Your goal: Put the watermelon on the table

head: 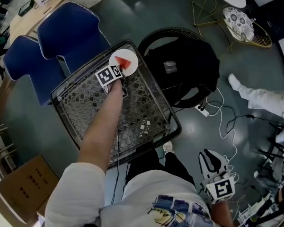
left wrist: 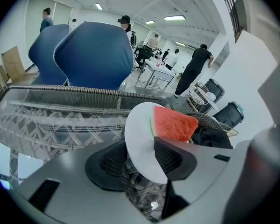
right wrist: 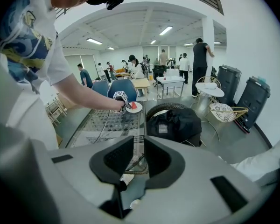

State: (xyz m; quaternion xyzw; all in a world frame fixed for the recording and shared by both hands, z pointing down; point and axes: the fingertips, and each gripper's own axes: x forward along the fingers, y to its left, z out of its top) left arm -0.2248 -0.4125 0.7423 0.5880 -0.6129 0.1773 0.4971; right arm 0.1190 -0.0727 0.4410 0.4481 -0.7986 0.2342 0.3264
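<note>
A red watermelon slice point(head: 124, 62) lies on a white plate point(head: 117, 56) at the far corner of the glass-topped wicker table point(head: 85, 103). My left gripper point(head: 119, 73) reaches to the plate's near rim. In the left gripper view the plate point(left wrist: 140, 143) stands edge-on between the spread jaws of that gripper point(left wrist: 141, 162), with the slice point(left wrist: 174, 124) on its far half; the left pad stands off the rim. My right gripper point(head: 211, 159) hangs low at my right side, away from the table. Its jaws point(right wrist: 138, 153) stand close together with a narrow gap and nothing between them.
Two blue chairs point(head: 71, 32) stand behind the table. A black bag point(head: 184, 70) sits on a round wicker seat to the table's right. A power strip with white cables point(head: 203, 110) lies on the floor, a cardboard box point(head: 28, 183) at the lower left. Another person's leg point(head: 260, 98) reaches in from the right.
</note>
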